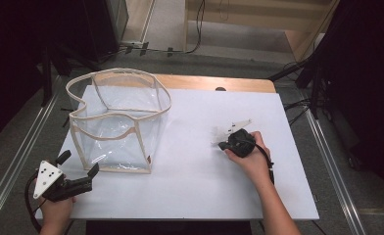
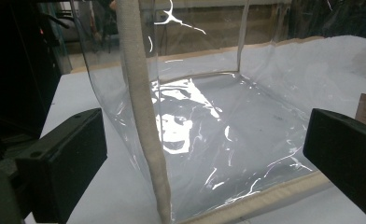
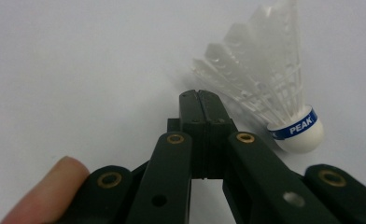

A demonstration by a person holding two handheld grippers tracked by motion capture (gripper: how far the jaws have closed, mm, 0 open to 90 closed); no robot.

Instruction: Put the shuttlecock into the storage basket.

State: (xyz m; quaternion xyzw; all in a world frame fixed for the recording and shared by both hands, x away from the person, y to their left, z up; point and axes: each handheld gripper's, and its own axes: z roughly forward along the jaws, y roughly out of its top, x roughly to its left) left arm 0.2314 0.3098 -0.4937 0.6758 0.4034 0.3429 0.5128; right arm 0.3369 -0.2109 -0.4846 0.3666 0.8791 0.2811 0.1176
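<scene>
A white feather shuttlecock [image 3: 270,88] with a blue band reading PEAK lies on its side on the white table top [image 1: 195,181]. In the high view the shuttlecock [image 1: 219,134] rests right of centre. My right gripper [image 3: 200,99] is shut with nothing between its jaws, its tip just left of the feathers; from above the right gripper [image 1: 225,145] sits beside them. A clear plastic bag [image 1: 116,120] with beige trim stands open at the left. My left gripper [image 1: 80,163] is open by the bag's near left corner, and its beige corner seam [image 2: 141,116] runs between the wide-apart jaws, farther off.
The table's wooden far edge [image 1: 214,82] shows beyond the white top. Dark stands and cables [image 1: 302,73] ring the table on the floor. White surface stretches between the bag and my right hand [image 1: 251,159].
</scene>
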